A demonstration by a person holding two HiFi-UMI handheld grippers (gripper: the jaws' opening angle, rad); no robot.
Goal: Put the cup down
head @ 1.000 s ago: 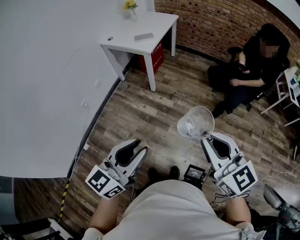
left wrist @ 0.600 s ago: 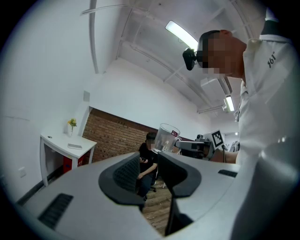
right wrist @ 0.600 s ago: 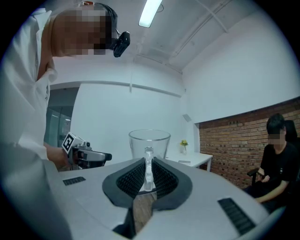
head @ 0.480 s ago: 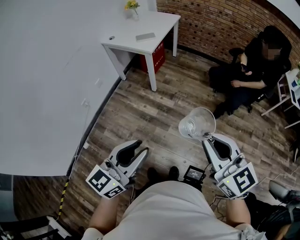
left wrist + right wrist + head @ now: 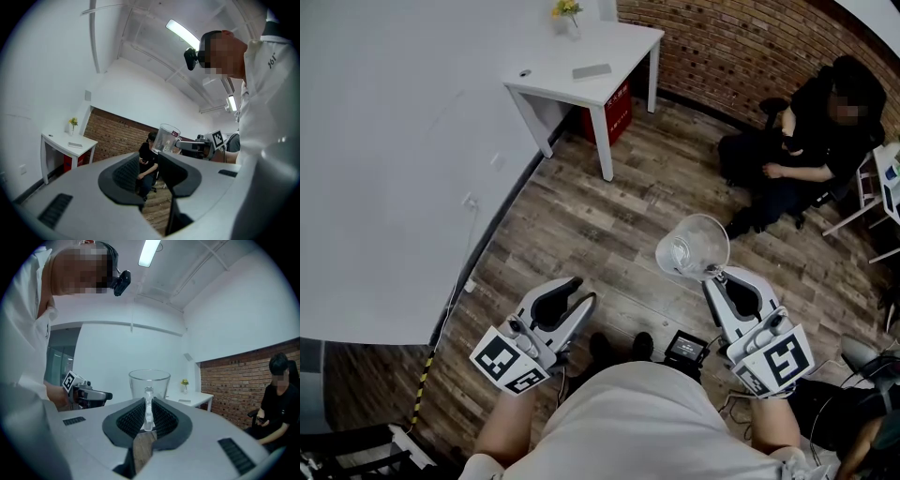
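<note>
A clear glass cup (image 5: 692, 247) with a handle hangs in the air over the wooden floor, held level out in front of me. My right gripper (image 5: 712, 274) is shut on its handle. In the right gripper view the handle (image 5: 148, 405) stands upright between the ribbed pads, with the cup's bowl (image 5: 149, 383) just beyond them. My left gripper (image 5: 581, 305) is held low at the left, apart from the cup. Its jaws stand a little apart with nothing between them (image 5: 151, 174). From the left gripper view the cup (image 5: 166, 139) and the right gripper (image 5: 199, 146) show off to the right.
A white table (image 5: 553, 80) stands far ahead against the white wall, with a small vase of yellow flowers (image 5: 565, 11) and a flat grey thing (image 5: 592, 70) on it. A red box (image 5: 611, 111) sits under it. A seated person (image 5: 811, 141) is at the right by the brick wall.
Both grippers and the cup keep their places. Only the head view has drifted slightly.
</note>
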